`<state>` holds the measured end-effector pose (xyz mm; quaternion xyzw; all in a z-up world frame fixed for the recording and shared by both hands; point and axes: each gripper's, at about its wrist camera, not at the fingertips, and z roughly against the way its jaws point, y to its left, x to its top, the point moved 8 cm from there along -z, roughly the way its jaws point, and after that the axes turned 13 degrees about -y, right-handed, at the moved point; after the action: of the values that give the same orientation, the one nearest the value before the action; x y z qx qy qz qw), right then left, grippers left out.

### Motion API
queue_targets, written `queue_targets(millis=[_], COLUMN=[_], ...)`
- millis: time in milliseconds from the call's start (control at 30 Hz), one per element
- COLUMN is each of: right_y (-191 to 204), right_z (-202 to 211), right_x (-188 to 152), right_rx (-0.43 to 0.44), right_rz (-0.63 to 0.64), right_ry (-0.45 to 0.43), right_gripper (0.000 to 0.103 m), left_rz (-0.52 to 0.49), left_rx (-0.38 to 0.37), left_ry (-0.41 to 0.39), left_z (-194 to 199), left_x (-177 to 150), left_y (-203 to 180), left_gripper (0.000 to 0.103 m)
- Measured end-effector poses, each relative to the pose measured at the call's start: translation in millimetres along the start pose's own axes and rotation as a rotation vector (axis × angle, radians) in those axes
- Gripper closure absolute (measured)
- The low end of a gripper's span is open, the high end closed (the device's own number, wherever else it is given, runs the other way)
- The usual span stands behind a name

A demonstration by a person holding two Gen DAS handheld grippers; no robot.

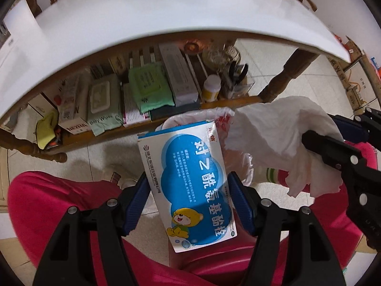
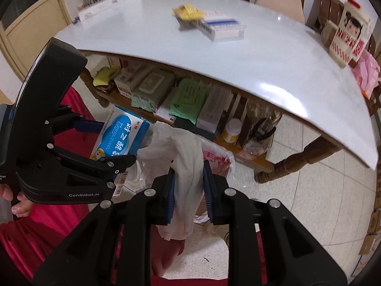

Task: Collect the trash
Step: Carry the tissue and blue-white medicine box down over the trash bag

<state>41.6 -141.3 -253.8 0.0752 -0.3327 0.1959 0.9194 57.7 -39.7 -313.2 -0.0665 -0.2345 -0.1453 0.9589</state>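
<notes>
Two claws are loaded: our left claw (image 1: 188, 202) pinches the blue-and-white medicine box (image 1: 188, 183) between its pads, and our right claw (image 2: 189, 190) is pressed onto a crumpled white tissue (image 2: 183, 166). Just ahead of both, below the desk (image 2: 238, 66) edge, sits the plastic trash bag (image 2: 219, 162).

Blue-and-white medicine box (image 1: 190, 186) with cartoon bear, held tilted above plastic-lined bin (image 1: 223, 119); crumpled white tissue (image 2: 185, 166) hanging pinched just beside it.
</notes>
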Motion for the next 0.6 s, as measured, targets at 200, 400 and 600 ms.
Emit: queue_targets(millis=[200, 400, 600], right_y=[-11.8, -31.9, -43.8], right_z=[-40.8, -82.9, -122.1], right_x=[-23.1, -44.4, -65.3], right_rx=[-0.019, -0.039, -0.059], right_rz=[-0.056, -0.143, -0.169], right_ry=[0.058, 0.119, 0.184], right_gripper=[0.082, 0.082, 0.082], left_rz=[0.012, 0.039, 0.101], left_rx=[0.008, 0.011, 0.03], left_ry=[0.102, 0.185, 0.258], left_z=[-51.8, -95.2, -134.5], left_x=[-11.8, -21.1, -28.6], left_y=[3.3, 5.9, 12.6], left_gripper=[0.039, 0.039, 0.039])
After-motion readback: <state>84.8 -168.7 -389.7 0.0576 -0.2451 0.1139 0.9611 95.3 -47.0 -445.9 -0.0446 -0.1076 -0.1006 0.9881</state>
